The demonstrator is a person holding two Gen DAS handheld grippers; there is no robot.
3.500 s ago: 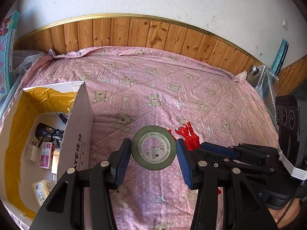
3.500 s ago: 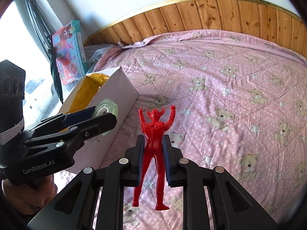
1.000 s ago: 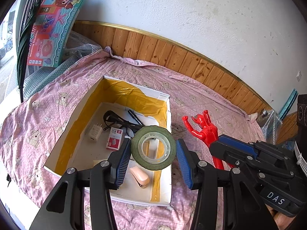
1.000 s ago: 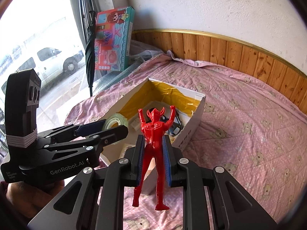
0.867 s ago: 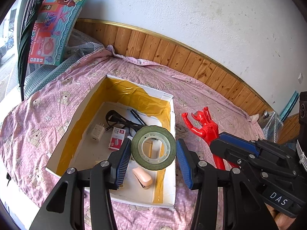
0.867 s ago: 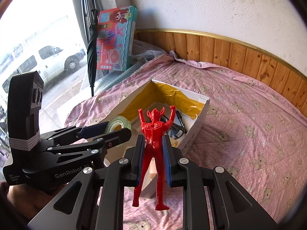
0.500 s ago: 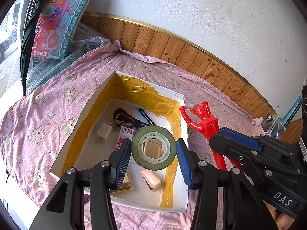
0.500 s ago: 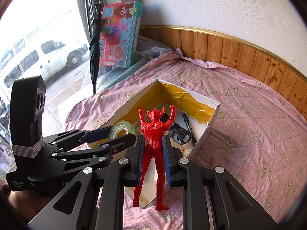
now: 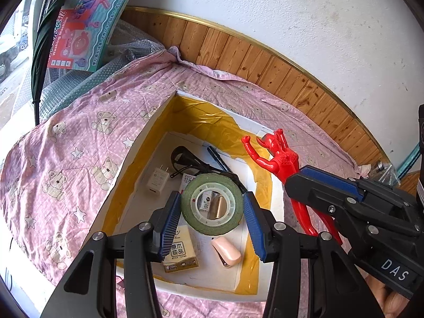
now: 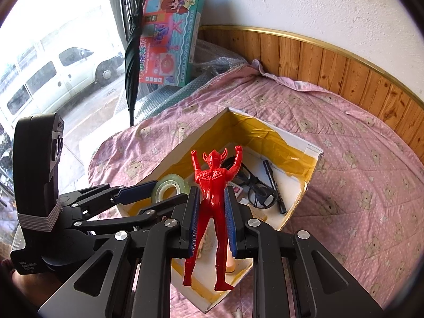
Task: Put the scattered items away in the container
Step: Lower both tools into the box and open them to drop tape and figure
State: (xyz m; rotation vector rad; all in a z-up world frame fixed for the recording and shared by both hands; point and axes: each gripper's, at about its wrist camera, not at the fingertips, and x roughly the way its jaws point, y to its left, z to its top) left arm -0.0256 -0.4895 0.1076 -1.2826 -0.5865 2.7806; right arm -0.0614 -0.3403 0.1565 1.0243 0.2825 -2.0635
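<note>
We hold the tape [image 9: 212, 208] clamped in our left gripper [image 9: 210, 224] over the open box [image 9: 137, 143], ready to drop; our right gripper [image 10: 212, 218] grips the figure [image 10: 213, 185] above it too.

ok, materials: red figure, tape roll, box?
Figure: glossy moulded plastic, likely hard; one solid colour, shiny highlights.
Tape roll: matte green tape, probably paper or cloth, on a translucent plastic core.
Box: white cardboard, inside lined with shiny yellow tape.
</note>
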